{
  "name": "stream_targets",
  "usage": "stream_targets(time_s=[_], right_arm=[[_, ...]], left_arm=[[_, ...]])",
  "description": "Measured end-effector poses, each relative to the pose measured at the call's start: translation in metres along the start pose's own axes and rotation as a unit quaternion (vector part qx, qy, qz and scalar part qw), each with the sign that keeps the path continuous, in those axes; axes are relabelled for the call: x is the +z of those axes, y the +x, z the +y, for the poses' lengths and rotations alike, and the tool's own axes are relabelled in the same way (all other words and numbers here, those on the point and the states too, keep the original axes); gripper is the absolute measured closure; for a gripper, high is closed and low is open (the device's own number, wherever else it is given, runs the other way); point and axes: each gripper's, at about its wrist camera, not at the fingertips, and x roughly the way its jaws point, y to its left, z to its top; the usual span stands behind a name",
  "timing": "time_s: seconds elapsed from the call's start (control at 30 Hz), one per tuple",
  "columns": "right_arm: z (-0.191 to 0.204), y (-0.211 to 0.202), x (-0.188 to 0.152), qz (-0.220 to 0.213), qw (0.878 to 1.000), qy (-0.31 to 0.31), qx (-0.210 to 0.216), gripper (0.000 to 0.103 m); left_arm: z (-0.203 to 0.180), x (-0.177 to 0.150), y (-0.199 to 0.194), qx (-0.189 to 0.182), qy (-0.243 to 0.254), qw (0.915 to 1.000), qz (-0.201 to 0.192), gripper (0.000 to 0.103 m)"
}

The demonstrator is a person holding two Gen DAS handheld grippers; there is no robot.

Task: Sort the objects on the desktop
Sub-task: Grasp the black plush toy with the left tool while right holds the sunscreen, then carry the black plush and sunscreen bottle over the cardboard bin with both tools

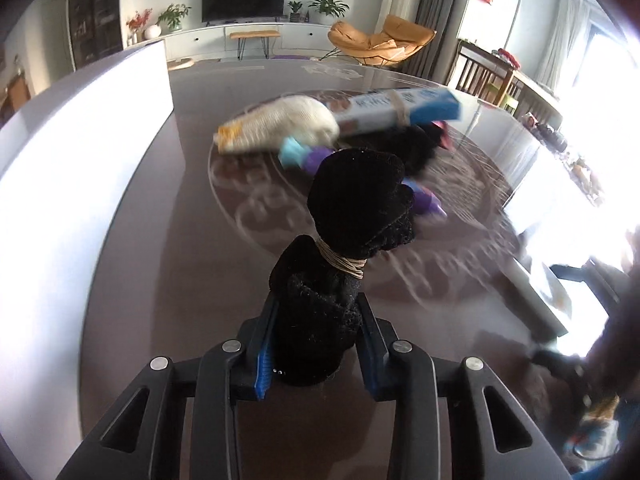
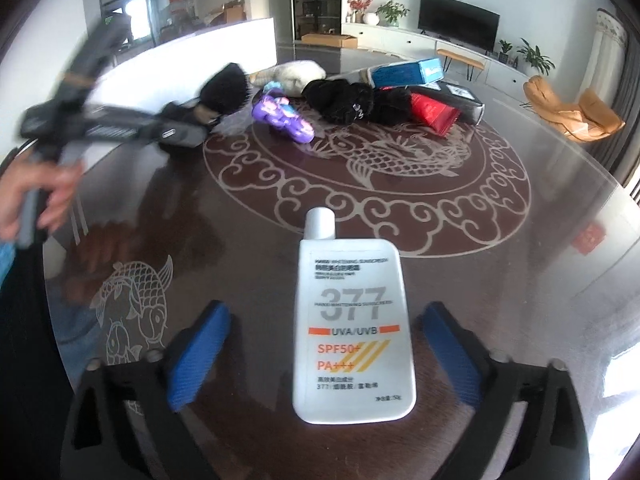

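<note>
A black sock bundle (image 1: 344, 248), tied round its middle with pale twine (image 1: 340, 258), is pinched at its near end by the left gripper (image 1: 318, 344) and is held above the dark glass-topped table (image 1: 168, 240), short of the pile at the far centre. In that pile a cream sock roll (image 1: 280, 124), a blue box (image 1: 396, 110), a purple toy (image 2: 282, 114), more black socks (image 2: 352, 98), a red packet (image 2: 434, 114) and a dark box (image 2: 460, 100) are heaped touching one another. Only the lower part of the bundle is clamped, so the free, heavier far end could sag or swing, and the soft knit could be drawn out of the pads if the hand is moved sharply; the blur suggests quick motion. If it is carried low over the heap, the blue box, which is propped on other items, could be knocked off. The right gripper (image 2: 324, 354) is spread wide with a white sunscreen bottle (image 2: 352, 328) lying flat on the table between its fingers, untouched. If the jaws are closed off-centre, the smooth bottle could be pushed sideways across the slick glass, or squeezed out of the grip, rather than caught.
</note>
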Motion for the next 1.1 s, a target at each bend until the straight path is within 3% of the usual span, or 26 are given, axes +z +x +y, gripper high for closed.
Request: stream_targets(time_s=[0.03,0.1,0.13,0.27,0.33,0.37,0.43,0.47,0.5,0.67,0.83,0.97,1.1], right_arm=[[0.000,0.000,0.000,0.000,1.000,0.001,0.001,0.001],[0.000,0.000,0.000,0.000,1.000,0.001,0.002,0.000],[-0.001,-0.001,0.000,-0.001,1.000,0.003,0.005,0.000],[-0.011,-0.003,0.005,0.004,0.999,0.035,0.031,0.000],[-0.013,0.001,0.013,0.030,0.998,0.045,0.030,0.003],[-0.012,0.002,0.017,0.038,0.998,0.038,0.021,0.007],[-0.009,0.000,0.023,0.051,0.999,0.015,-0.012,0.051],[-0.014,0.001,0.026,0.070,0.997,0.032,0.001,0.051],[-0.017,0.000,0.026,0.074,0.996,0.040,-0.001,0.051],[-0.026,-0.025,0.034,0.054,0.997,0.063,0.005,0.051],[-0.006,-0.045,0.082,0.020,0.999,0.025,0.015,0.051],[0.035,-0.053,0.148,-0.027,0.998,-0.004,0.052,0.051],[0.104,-0.054,0.223,-0.080,0.988,-0.025,0.130,0.051]], left_arm=[[-0.002,-0.008,-0.005,-0.002,-0.005,1.0000,0.000,0.061],[-0.006,-0.014,-0.008,0.000,-0.003,1.0000,0.005,0.024],[-0.005,-0.013,-0.008,0.009,0.001,0.9999,0.008,0.018],[-0.013,-0.012,-0.003,0.040,0.032,0.9983,0.027,0.016],[-0.020,-0.009,0.007,0.058,0.056,0.9961,0.037,0.012],[-0.023,-0.009,0.008,0.058,0.062,0.9958,0.033,0.013],[-0.030,-0.005,0.009,0.035,0.074,0.9964,0.021,0.038],[-0.031,-0.004,0.007,0.038,0.072,0.9966,0.014,0.062],[-0.031,-0.002,0.007,0.040,0.067,0.9968,0.016,0.069],[-0.018,-0.007,-0.034,0.000,0.007,0.9996,-0.027,0.069],[0.025,-0.002,-0.109,-0.022,-0.074,0.9935,-0.084,0.069],[0.074,0.002,-0.170,0.007,-0.115,0.9859,-0.121,0.069],[0.140,-0.005,-0.209,0.082,-0.154,0.9766,-0.125,0.069]])
